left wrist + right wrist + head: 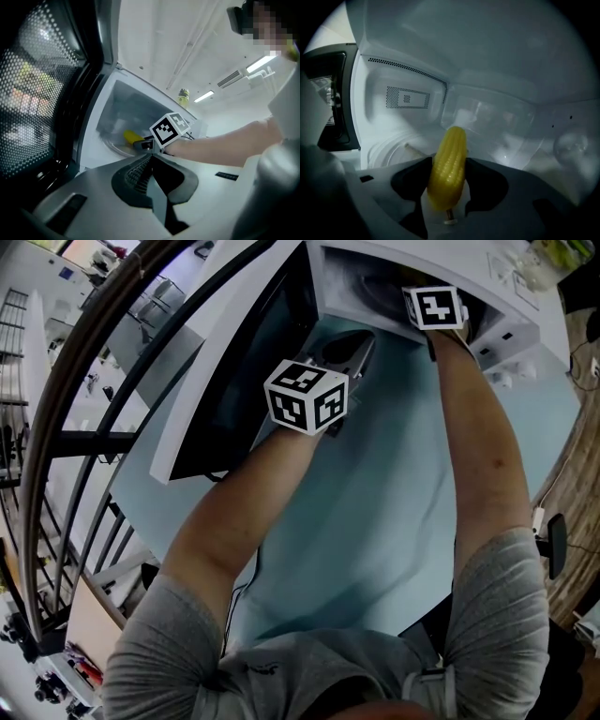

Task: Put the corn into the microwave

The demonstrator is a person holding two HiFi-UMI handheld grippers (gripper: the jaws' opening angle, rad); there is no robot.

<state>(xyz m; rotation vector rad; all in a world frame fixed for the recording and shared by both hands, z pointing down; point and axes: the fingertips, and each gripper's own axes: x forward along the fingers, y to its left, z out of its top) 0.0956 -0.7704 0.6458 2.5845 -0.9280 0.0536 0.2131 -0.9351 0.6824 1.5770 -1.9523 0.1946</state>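
Right gripper point(449, 161) jaws grip corn point(447, 176) inside microwave point(487, 70).

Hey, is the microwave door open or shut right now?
Open. The door stands swung out to the left, and the corn is inside the white cavity.

A pale blue table point(375, 521) takes up the middle of the head view. A white microwave point(497, 324) stands directly on it along the far edge, towards the far right corner. Its dark-windowed door point(244, 381) is swung open over the table's left side.
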